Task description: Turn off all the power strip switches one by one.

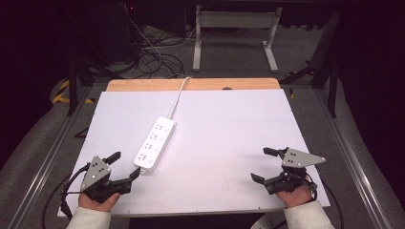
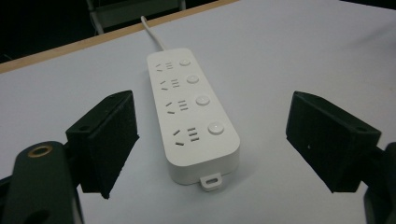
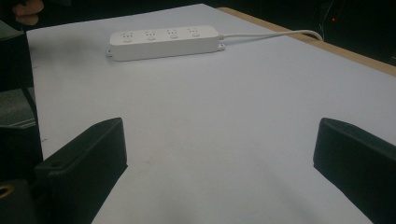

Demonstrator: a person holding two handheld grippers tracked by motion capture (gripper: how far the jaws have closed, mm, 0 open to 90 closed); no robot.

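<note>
Nearest the high view's lens are two pale sleeves at the bottom edge, each hand holding a black gripper over the white table (image 1: 215, 119). On that view's left the left gripper (image 1: 125, 165) has its jaws spread wide, and its forward jaw tip sits just beside the near end of the power strip (image 1: 154, 144) without touching it. On the right the right gripper (image 1: 261, 165) also stands wide open with nothing between its jaws, well apart from the strip. That strip is white, lies flat left of the table's middle and runs slantwise away from the person, its white cable (image 1: 178, 95) trailing over the wooden far edge (image 1: 191, 84). Beyond the table are a grey floor, a tangle of dark cables and a pale metal frame. From the left gripper view, the two black jaws rise at either side, far apart, and the strip (image 2: 192, 114) lies on the table ahead of the gap between them — four socket groups, four round buttons and a small mounting tab at its near end, with neither pad pressing on it. From the right gripper view, the jaws again stand wide over bare white surface, the strip (image 3: 164, 42) lies sideways far off toward the upper left, and its cable (image 3: 271, 34) runs off to the right.
</note>
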